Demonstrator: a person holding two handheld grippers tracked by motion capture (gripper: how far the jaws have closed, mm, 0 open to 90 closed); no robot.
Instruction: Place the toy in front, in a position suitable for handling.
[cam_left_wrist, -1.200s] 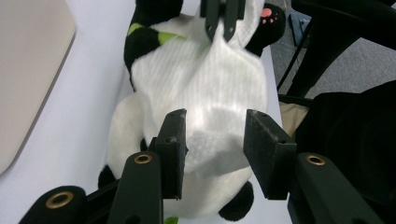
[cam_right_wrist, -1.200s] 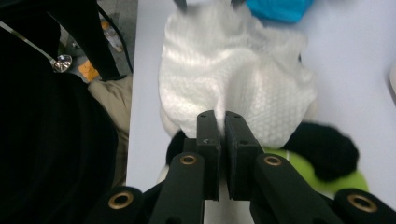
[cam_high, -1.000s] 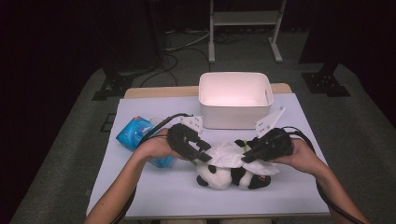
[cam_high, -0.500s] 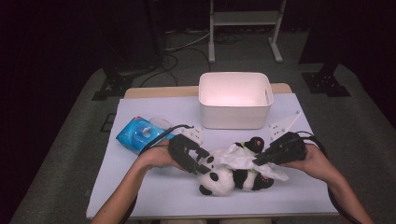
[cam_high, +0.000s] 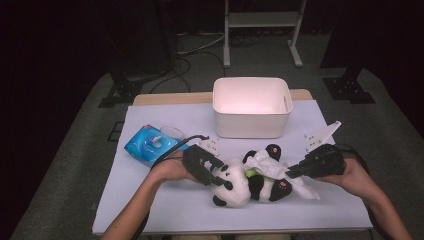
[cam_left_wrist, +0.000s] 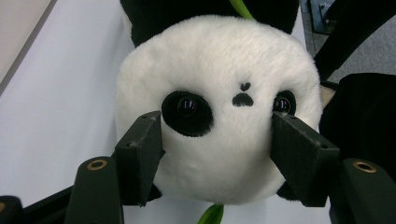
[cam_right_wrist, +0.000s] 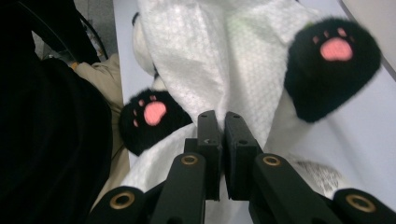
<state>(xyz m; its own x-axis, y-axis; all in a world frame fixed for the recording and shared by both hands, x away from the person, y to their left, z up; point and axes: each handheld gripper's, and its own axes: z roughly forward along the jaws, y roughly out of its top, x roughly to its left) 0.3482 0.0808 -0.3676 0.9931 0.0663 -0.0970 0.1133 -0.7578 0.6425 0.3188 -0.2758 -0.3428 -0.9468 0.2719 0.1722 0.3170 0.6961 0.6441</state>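
A panda plush (cam_high: 260, 187) lies on its back on the white table cover (cam_high: 165, 210), with its head (cam_high: 234, 184) toward my left gripper (cam_high: 220, 177). In the left gripper view that gripper (cam_left_wrist: 217, 126) stands astride the panda's face (cam_left_wrist: 219, 84). Its jaws have just been opening, and its pads (cam_left_wrist: 140, 154) flank the cheeks without denting them. A white wipe (cam_high: 267, 167) is draped over the belly and trails to the right. My right gripper (cam_high: 291, 172) is shut on it. In the right gripper view the closed jaws (cam_right_wrist: 219, 116) pinch the wipe (cam_right_wrist: 201, 56) between two black, pink-padded paws (cam_right_wrist: 334, 65).
A white bin (cam_high: 252, 127) stands open behind the panda at the table's back middle. A blue pack of wipes (cam_high: 150, 145) lies at the left, just beyond my left hand. The right gripper's grey plate (cam_high: 320, 134) sticks up near the bin's right corner.
My left gripper has come down around the panda's head with its jaws wider apart. The right gripper has moved right, drawing the wipe out across the belly. The panda has shifted slightly.
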